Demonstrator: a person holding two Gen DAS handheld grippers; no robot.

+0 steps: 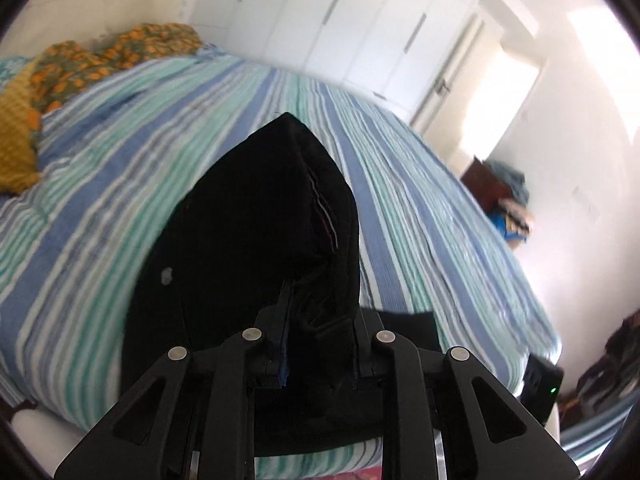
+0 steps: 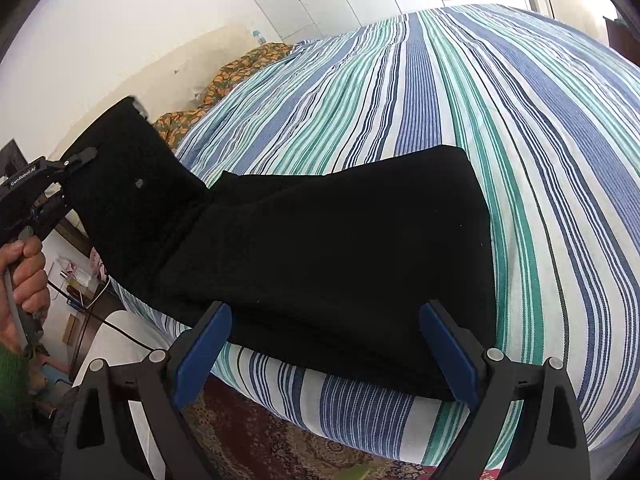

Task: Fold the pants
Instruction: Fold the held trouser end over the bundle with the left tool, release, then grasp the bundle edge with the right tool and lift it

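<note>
Black pants (image 2: pixel 340 248) lie folded across the near edge of the striped bed (image 2: pixel 480 100). Their left end is lifted off the bed, and my left gripper (image 2: pixel 80 158), held by a hand (image 2: pixel 24 276), is shut on it. In the left wrist view the pants (image 1: pixel 248 220) hang forward as a dark peak from my left gripper (image 1: pixel 320 320), with cloth pinched between the fingers. My right gripper (image 2: pixel 326 306) is open at the bed's edge. Its blue pads (image 2: pixel 204 344) stand wide on either side of the pants' near edge and do not press on it.
An orange floral cloth (image 1: pixel 112 56) and a mustard cloth (image 1: pixel 12 140) lie bunched at the bed's far left. White wardrobe doors (image 1: pixel 340 12) line the far wall beside a bright doorway (image 1: pixel 492 92). A heap of clothes (image 1: pixel 504 196) sits beyond the bed. A patterned carpet (image 2: pixel 260 440) lies below the bed edge.
</note>
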